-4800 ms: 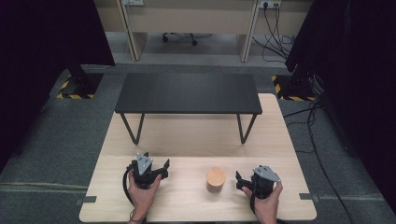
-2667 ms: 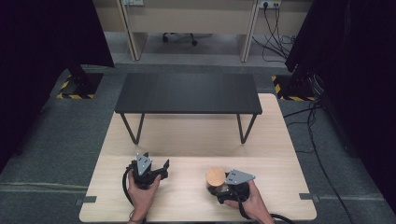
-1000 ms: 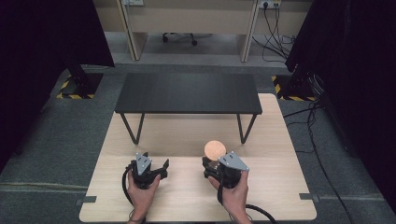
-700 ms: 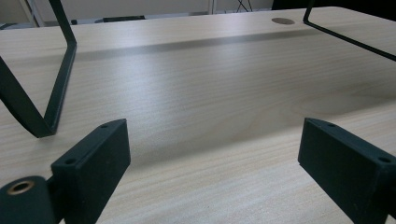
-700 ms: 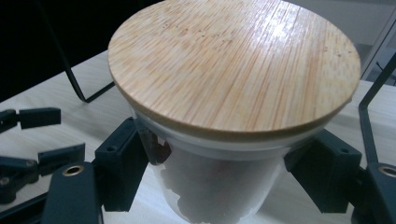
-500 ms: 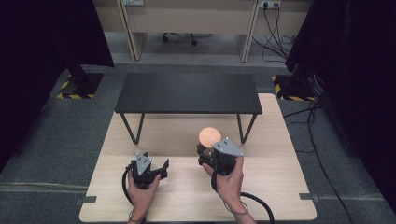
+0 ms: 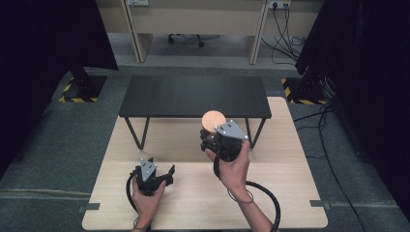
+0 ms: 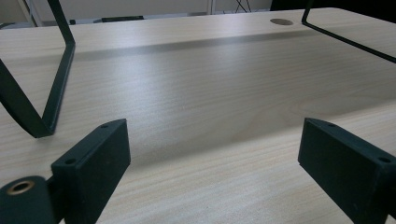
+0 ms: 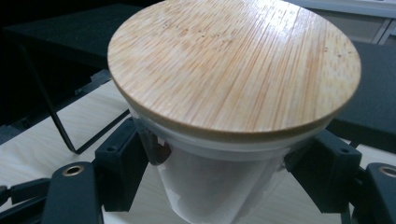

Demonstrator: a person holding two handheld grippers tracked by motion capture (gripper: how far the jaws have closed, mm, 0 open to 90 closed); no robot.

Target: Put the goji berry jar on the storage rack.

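The bench (image 7: 193,193) in front of me is pale wood, and across its far half stands a low black shelf (image 7: 193,95) on thin bent metal legs. My left gripper (image 7: 155,175) rests low near the bench's front edge, well apart from everything; in the left gripper view its two black jaws stand wide apart with bare wood between them, so it is open and holding nothing.

My right gripper (image 7: 209,139) is raised over the middle of the bench, just in front of the shelf's near edge. In the right gripper view its jaws press against both sides of a pale, smooth-walled jar (image 9: 210,186), clamped just under the rim. The jar is off the bench, carried upright or nearly so, and capped with a round bamboo lid (image 9: 233,65). In the high view the lid (image 7: 213,119) overlaps the shelf's front edge.

I judge that I am bringing the jar toward the shelf top. The risks, as I see them:
- The jar's wall looks slick and tapers downward, so it could slide through the jaws if my squeeze slackens.
- I cannot tell whether the lid is fixed or merely sitting on; a tilt might shed it.
- The jar's base is hidden below the jaws, so it could clip the shelf's edge if I carry it too low.
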